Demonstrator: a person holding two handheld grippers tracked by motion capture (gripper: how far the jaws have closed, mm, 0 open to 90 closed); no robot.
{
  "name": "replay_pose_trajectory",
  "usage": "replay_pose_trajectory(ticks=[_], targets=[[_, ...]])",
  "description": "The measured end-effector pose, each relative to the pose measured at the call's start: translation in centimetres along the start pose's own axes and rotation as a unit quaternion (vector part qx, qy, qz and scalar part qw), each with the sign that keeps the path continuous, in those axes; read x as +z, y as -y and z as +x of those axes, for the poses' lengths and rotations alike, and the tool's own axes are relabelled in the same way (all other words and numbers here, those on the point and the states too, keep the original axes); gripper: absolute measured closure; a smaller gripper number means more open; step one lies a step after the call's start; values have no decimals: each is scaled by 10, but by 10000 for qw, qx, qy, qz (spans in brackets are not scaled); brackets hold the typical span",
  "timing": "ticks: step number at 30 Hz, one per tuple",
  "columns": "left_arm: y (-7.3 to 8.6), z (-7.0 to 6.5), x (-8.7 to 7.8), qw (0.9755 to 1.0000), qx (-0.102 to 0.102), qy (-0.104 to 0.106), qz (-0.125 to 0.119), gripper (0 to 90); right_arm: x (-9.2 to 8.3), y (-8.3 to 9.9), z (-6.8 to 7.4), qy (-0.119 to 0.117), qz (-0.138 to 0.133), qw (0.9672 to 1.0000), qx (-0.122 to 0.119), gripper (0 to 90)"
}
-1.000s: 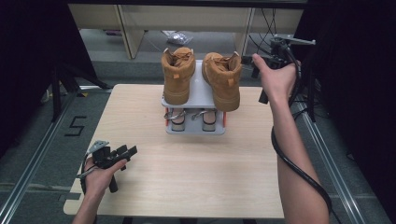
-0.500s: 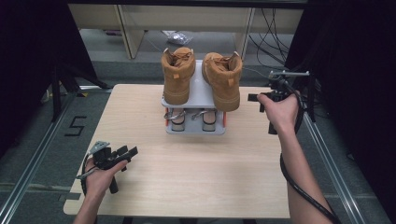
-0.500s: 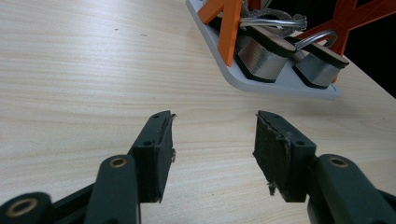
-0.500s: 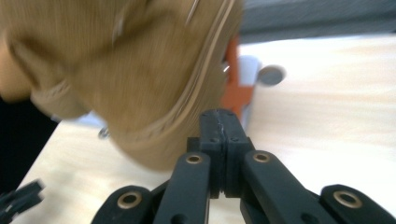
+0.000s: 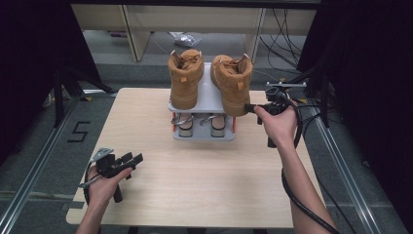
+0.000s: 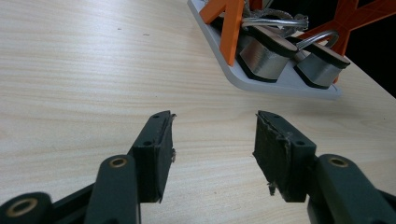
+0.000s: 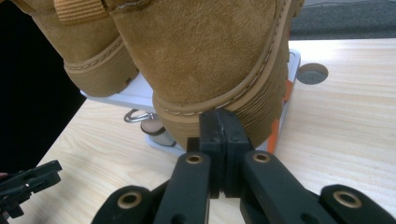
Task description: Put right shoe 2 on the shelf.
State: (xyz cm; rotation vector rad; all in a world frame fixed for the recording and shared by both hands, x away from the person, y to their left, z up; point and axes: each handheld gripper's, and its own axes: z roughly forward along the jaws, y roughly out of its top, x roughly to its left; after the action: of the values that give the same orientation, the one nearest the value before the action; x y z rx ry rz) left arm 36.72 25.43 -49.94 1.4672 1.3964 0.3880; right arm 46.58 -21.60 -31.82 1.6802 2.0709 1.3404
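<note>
Here, a light wooden tabletop [image 5: 204, 180] with a small two-level grey rack [image 5: 207, 95] at its far middle. Two tan suede boots stand on the top shelf: left boot [image 5: 185, 78], right boot [image 5: 233, 80]. Beneath, between orange struts [image 6: 232, 28], a pair of silver block-heeled shoes [image 6: 261, 56] sits on the lower tray.

The right hand-held gripper [image 5: 252, 108] is at the rack's right side, its jaws pressed together with nothing between them, tips right at the right boot's heel sole; whether they touch it I cannot tell. The left hand-held gripper [image 5: 134, 159] rests low at the near left of the tabletop, well apart from the rack, jaws spread wide, bare wood between them.
</note>
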Motion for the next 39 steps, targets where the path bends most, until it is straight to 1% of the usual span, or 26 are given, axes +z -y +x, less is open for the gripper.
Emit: replay_pose_trajectory(ticks=[1,2,3,4,5,6,7,8,9,10,12,15,17,18,21,23,24,25,27,28,30,33,34,35,37,39], targets=[[0,0,0,10000,0,-4,5,461,0,-1,-2,-6,-44,9998,-178,900],[0,0,0,10000,-2,-6,-1,461,0,-1,-2,45,-83,9997,-210,900],[0,0,0,10000,-7,-6,-9,462,0,-1,-1,56,-80,9998,-184,900],[0,0,0,10000,-9,-8,-11,461,0,-2,1,5,-84,10000,-35,900],[0,0,0,10000,-7,-5,-7,462,1,-2,1,14,-60,10000,-61,900],[0,0,1,10000,4,14,4,462,1,-2,0,90,-86,9997,-228,900],[0,0,1,10000,5,-12,9,461,1,-3,2,79,-75,9999,-130,900],[0,-1,1,10000,6,-1,4,462,1,-3,3,93,-67,9999,-111,900],[0,-1,1,10000,6,7,12,462,3,-3,1,90,-99,9996,-259,900],[1,-1,1,10000,13,6,18,462,4,-4,3,126,-102,9997,-199,900],[1,-1,1,10000,5,4,15,462,7,-4,7,238,-126,9993,-255,900],[1,-1,1,10000,0,8,11,461,11,-6,11,319,-125,9991,-238,900],[1,-1,1,10000,-4,8,9,462,14,-8,10,298,-131,9990,-299,900],[1,0,1,10000,-10,3,11,462,16,-9,13,293,-81,9994,-188,900],[1,0,1,10000,-10,5,8,462,20,-11,12,299,-100,9990,-321,900],[1,1,1,10000,-15,7,4,462,23,-13,15,298,-78,9993,-189,900],[1,1,1,10000,-13,4,2,462,23,-13,14,346,-81,9990,-280,900],[1,1,1,10000,-16,5,5,462,25,-14,13,297,-107,9989,-358,900],[1,0,1,10000,-17,8,0,462,26,-15,14,304,-89,9990,-301,900],[1,0,1,10000,-16,8,1,462,26,-15,16,316,-71,9993,-174,900],[1,0,1,10000,-2,6,24,462,28,-16,15,305,-92,9990,-299,900],[1,-1,2,10000,4,26,27,462,30,-16,16,303,-91,9993,-222,900],[1,-1,2,10000,5,22,20,462,30,-16,20,288,-25,9996,15,900],[1,-1,2,10000,3,16,19,462,32,-17,17,301,-67,9994,-177,900],[2,-1,2,10000,-3,13,28,462,34,-17,19,357,-76,9991,-224,900],[2,0,2,10000,1,26,34,462,35,-18,19,341,-75,9991,-237,900]])
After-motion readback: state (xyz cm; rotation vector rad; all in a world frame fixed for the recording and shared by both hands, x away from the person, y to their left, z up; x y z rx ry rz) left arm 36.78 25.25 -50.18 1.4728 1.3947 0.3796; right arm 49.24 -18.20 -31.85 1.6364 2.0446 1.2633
